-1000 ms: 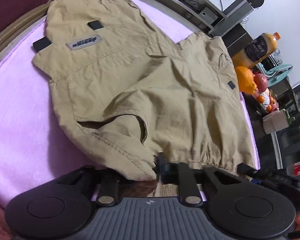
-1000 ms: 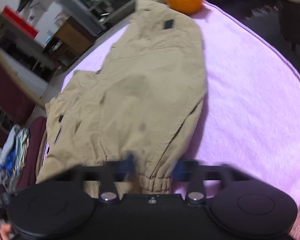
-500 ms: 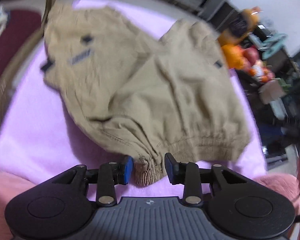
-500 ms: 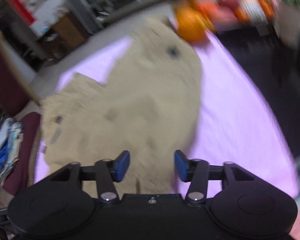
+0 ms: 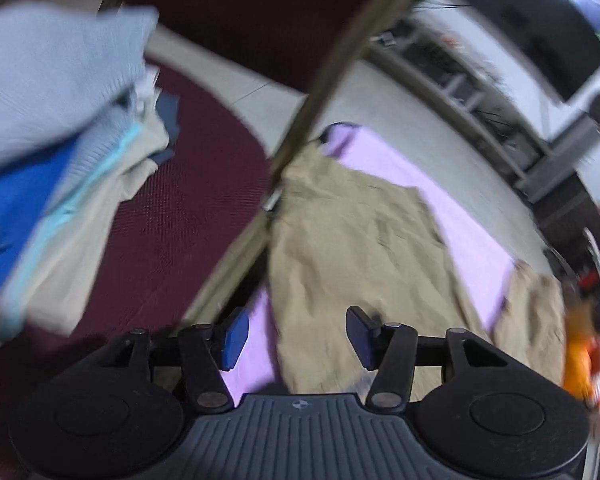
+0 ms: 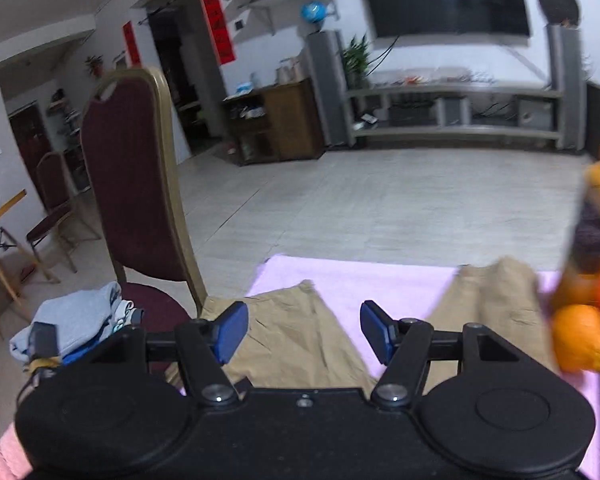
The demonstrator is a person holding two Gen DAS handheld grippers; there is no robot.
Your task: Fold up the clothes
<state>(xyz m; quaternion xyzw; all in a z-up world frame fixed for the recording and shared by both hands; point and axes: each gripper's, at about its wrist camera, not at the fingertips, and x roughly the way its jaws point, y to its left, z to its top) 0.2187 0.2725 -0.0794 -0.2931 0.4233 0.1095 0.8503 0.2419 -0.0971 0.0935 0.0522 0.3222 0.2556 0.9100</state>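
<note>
A khaki garment (image 5: 352, 248) lies folded on a pink cloth (image 5: 460, 216) over the table. It also shows in the right wrist view (image 6: 300, 340), on the same pink cloth (image 6: 364, 280). My left gripper (image 5: 296, 336) is open and empty, above the garment's near left edge. My right gripper (image 6: 304, 334) is open and empty, lifted above the garment and facing the room.
A maroon chair (image 6: 132, 184) stands left of the table, with a pile of folded clothes (image 5: 48, 152) on its seat, also in the right wrist view (image 6: 76, 320). Oranges (image 6: 580, 336) and an orange bottle (image 6: 596, 232) stand at the table's right end.
Both grippers have let go of the khaki garment and opened wide. The left one has swung left toward the chair. The right one has lifted and tilted up toward the room.
</note>
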